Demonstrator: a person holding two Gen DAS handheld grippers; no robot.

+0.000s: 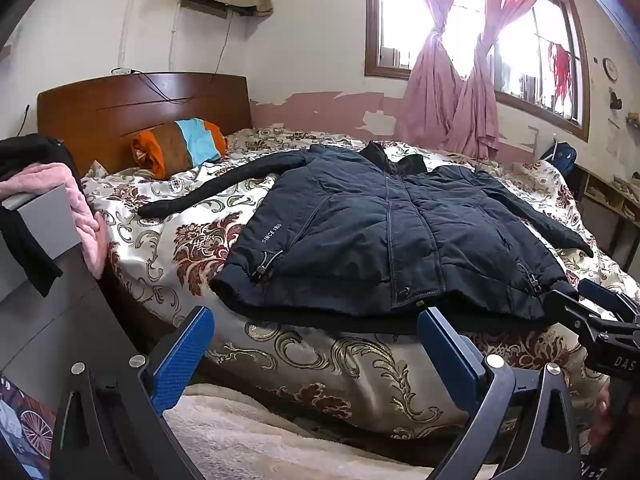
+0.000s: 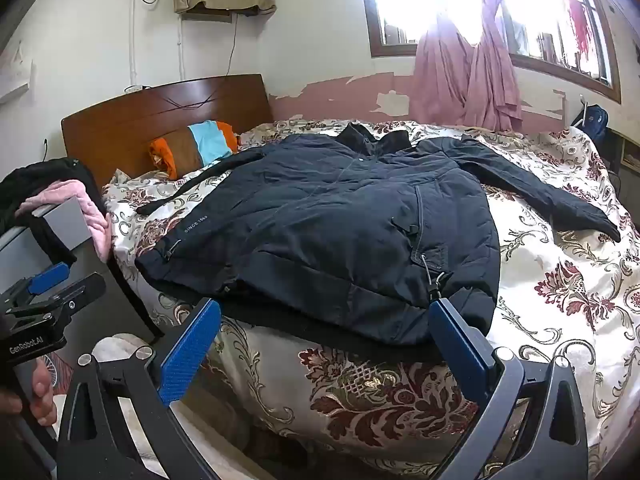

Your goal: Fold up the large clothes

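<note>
On the bed (image 1: 224,248), a dark jacket (image 1: 384,232) is laid flat (sleeves spread), its hem at the near edge. The left gripper (image 1: 316,344) and right gripper (image 2: 326,340) are held spread wide before that hem, nothing pinched.

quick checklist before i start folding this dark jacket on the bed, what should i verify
1. Jacket laid front up on the bed: ok.
2. Both sleeves spread out to the sides, not tucked under: ok.
3. Left gripper open, nothing between its fingers: ok.
4. Right gripper open, nothing between its fingers: ok.
5. Hem reachable: it hangs at the near bed edge just ahead of both grippers: ok.
6. Zipper closed all the way up: cannot tell.
</note>
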